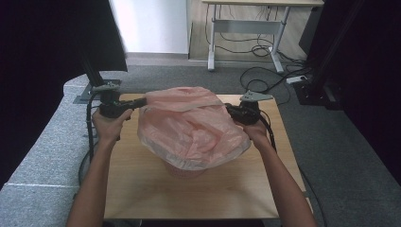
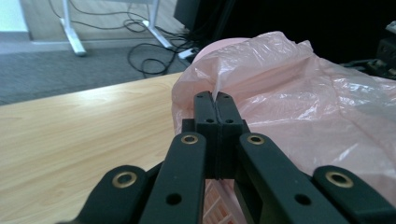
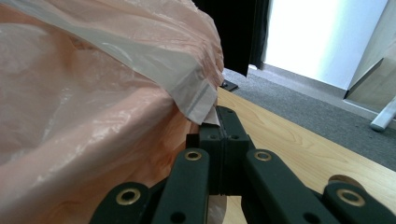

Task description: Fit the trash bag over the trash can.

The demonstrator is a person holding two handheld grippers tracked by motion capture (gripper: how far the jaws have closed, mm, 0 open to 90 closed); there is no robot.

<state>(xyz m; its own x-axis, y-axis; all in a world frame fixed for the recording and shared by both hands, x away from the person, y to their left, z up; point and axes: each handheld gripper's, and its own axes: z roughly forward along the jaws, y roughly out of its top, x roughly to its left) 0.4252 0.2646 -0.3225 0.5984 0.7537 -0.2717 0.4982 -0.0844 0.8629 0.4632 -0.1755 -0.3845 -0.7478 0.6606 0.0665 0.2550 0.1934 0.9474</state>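
Observation:
A thin pink plastic bag (image 1: pixel 191 127) is stretched wide over the middle of the wooden table (image 1: pixel 142 189), draped over a pink container (image 1: pixel 184 171) whose base peeks out below it. My left gripper (image 1: pixel 142 102) pinches the bag's left rim; in the left gripper view its jaws are pressed together on a fold of the bag (image 2: pixel 280 98) at the gripper (image 2: pixel 215 100) tip. My right gripper (image 1: pixel 230 109) clamps the right rim. In the right gripper view the gripper (image 3: pixel 219 116) bites the bag's whitish hem (image 3: pixel 187 93).
The table stands on grey carpet (image 1: pixel 42 142). A white-legged desk (image 1: pixel 246 28) with loose cables (image 1: pixel 260 78) sits beyond the far edge. Dark equipment (image 1: pixel 321 90) stands at the right, and a black stand (image 1: pixel 94 75) at the left.

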